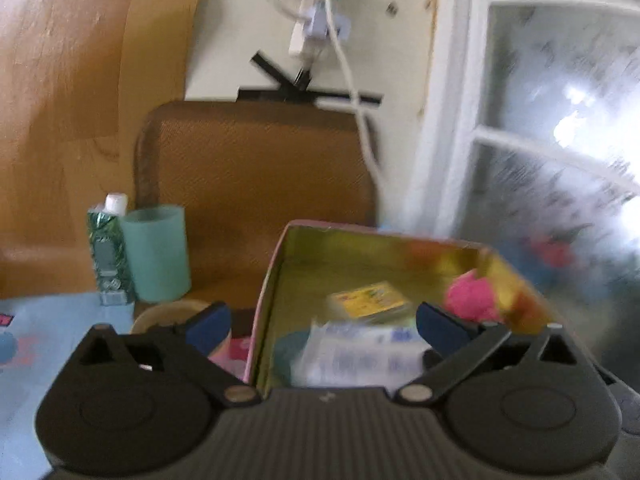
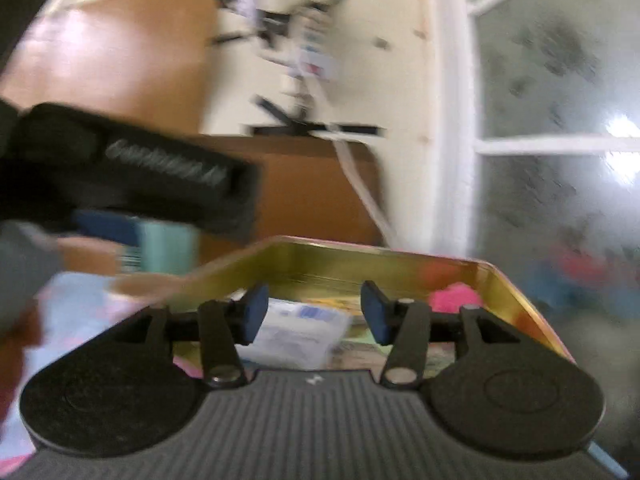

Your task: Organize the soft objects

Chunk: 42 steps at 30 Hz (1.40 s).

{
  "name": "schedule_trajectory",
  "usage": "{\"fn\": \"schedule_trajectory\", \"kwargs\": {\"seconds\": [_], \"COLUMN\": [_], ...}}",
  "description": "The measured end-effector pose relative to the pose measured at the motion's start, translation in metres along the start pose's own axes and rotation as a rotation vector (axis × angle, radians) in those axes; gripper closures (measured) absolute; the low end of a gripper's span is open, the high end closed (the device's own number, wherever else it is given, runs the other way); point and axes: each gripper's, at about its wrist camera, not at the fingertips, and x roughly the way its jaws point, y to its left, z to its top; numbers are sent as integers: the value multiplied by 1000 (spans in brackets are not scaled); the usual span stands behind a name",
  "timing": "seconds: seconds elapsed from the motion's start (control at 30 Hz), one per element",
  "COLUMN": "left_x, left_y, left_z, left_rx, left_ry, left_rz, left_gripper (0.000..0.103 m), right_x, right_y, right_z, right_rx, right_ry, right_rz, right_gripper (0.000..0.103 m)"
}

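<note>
Here, surface: pale blue patterned cloth (image 1: pixel 68 320) under a gold-lined tin (image 1: pixel 280 276).
Room: cream wall, frosted window (image 1: pixel 560 140).
Left gripper (image 1: pixel 323 322): spread wide, empty.
Right gripper (image 2: pixel 314 314): parted, grasping nothing.

1. Pale teal plastic cup (image 1: pixel 157 254), upright near the table's far edge.
2. Green patterned tube with white cap (image 1: pixel 109 250), upright, touching the cup's left side.
3. Brown textured chair back (image 1: pixel 256 168) beyond that edge.
4. White cable (image 1: pixel 352 80) hanging down the cream wall (image 1: pixel 396 60).
5. Frosted white-framed window (image 1: pixel 552 120) at right.
</note>
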Motion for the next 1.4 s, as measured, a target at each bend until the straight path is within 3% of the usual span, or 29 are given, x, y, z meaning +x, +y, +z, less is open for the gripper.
{"fn": "schedule_trajectory", "kwargs": {"seconds": [0.07, 0.13, 0.3, 0.43, 0.7, 0.97, 1.1, 1.4], "left_x": [-2, -8, -28, -51, -95, -113, -124, -142], "left_y": [4, 7, 33, 50, 73, 78, 78, 88], "left_z": [-7, -11, -16, -25, -53, -72, -80, -87], "left_rx": [-23, -30, -123, -130, -107, -75, -72, -80], "left_ry": [-6, -21, -25, -32, 41, 93, 61, 36], "left_rz": [-27, 1, 38, 80, 189, 224, 238, 246], "left_gripper": [0, 0, 0, 0, 0, 0, 0, 0], "right_x": [12, 8, 7, 4, -11, -58, -75, -87], "right_y": [-14, -24, -15, -14, -20, -10, 3, 21], "right_z": [-6, -5, -4, 1, 1, -10, -8, 0], "right_rx": [80, 146, 104, 127, 195, 273, 257, 281], "right_ry": [68, 38, 28, 2, -18, 21, 39, 73], "right_rz": [1, 43, 69, 118, 52, 81, 121, 185], "right_gripper": [49, 49, 49, 49, 48, 28, 20, 19]}}
